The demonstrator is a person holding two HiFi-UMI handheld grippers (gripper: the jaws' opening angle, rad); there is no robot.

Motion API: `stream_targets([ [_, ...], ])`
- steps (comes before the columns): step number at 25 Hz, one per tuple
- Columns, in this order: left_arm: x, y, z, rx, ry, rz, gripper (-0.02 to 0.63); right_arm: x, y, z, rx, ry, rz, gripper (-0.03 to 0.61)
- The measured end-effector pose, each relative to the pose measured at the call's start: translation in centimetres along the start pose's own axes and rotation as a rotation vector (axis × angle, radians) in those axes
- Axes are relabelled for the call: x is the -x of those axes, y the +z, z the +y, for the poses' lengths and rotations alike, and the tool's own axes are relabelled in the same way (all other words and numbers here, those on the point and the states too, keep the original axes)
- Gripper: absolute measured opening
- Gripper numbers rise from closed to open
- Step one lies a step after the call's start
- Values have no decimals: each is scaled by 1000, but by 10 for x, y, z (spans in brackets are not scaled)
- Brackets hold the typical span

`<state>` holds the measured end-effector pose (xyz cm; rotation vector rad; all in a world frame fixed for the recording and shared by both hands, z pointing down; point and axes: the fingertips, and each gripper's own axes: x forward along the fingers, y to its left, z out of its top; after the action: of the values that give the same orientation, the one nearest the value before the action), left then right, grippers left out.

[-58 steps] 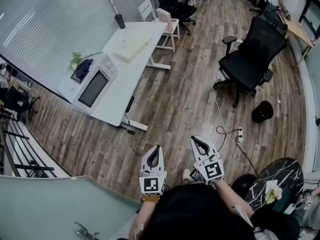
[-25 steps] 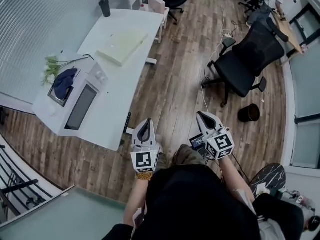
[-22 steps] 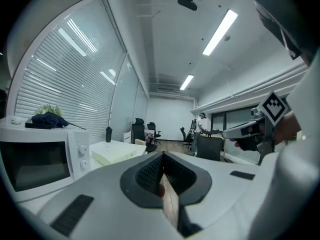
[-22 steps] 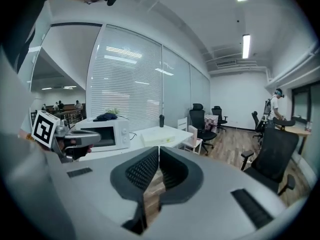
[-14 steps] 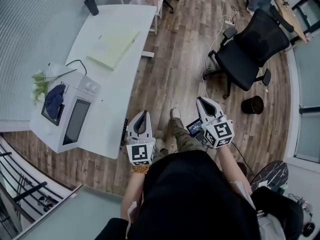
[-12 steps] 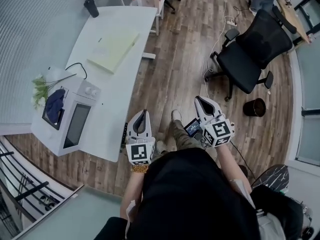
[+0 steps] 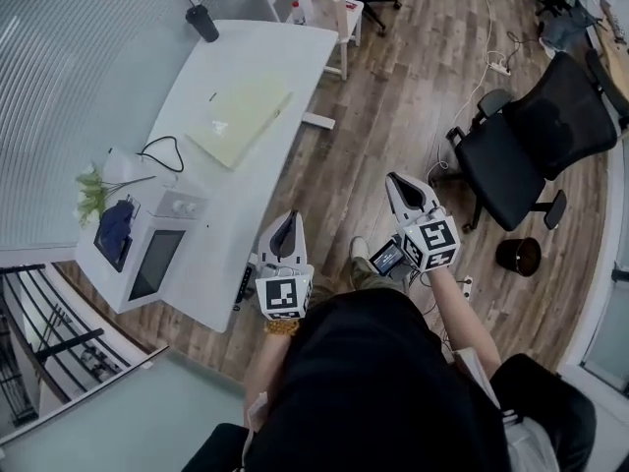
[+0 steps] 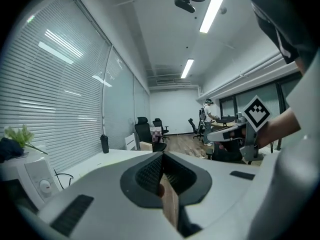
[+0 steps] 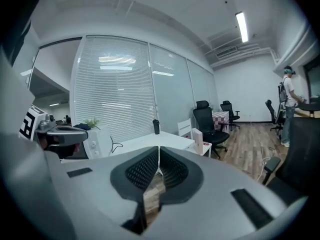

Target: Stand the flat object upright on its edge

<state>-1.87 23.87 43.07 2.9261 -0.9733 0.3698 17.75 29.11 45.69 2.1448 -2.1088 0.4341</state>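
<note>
The flat pad [image 7: 241, 121] lies on the table [image 7: 305, 55] between the cup [image 7: 203, 23] at its far end and the nearer microwave [image 7: 147, 252]; the office chair [image 7: 536, 134] stands well right.

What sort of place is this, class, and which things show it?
Probably an office: a long white desk, a black swivel chair on the wood floor, and slatted window blinds.

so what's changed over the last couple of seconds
The person has walked up to the table, now beside the left gripper. Nothing gripped or released: it and the right gripper stay shut and empty; the board still lies flat.
</note>
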Motion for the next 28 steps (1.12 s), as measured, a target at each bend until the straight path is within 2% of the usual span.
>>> stream_targets([
  [6,-23,-2,3,18,32,52,6,-48,0,-31,-8,44,55,8],
  [12,-65,-23,47,77,98,89,6,-112,12,-33,-3,92,68,8],
  [17,-107,-14,88,110,100,61,6,-159,37,-18,44,150,83,8],
  [22,-149,8,146,121,128,-7,6,-227,65,-13,116,200,101,8],
  [28,-165,-6,209,176,185,-12,6,-298,95,6,171,263,112,8],
])
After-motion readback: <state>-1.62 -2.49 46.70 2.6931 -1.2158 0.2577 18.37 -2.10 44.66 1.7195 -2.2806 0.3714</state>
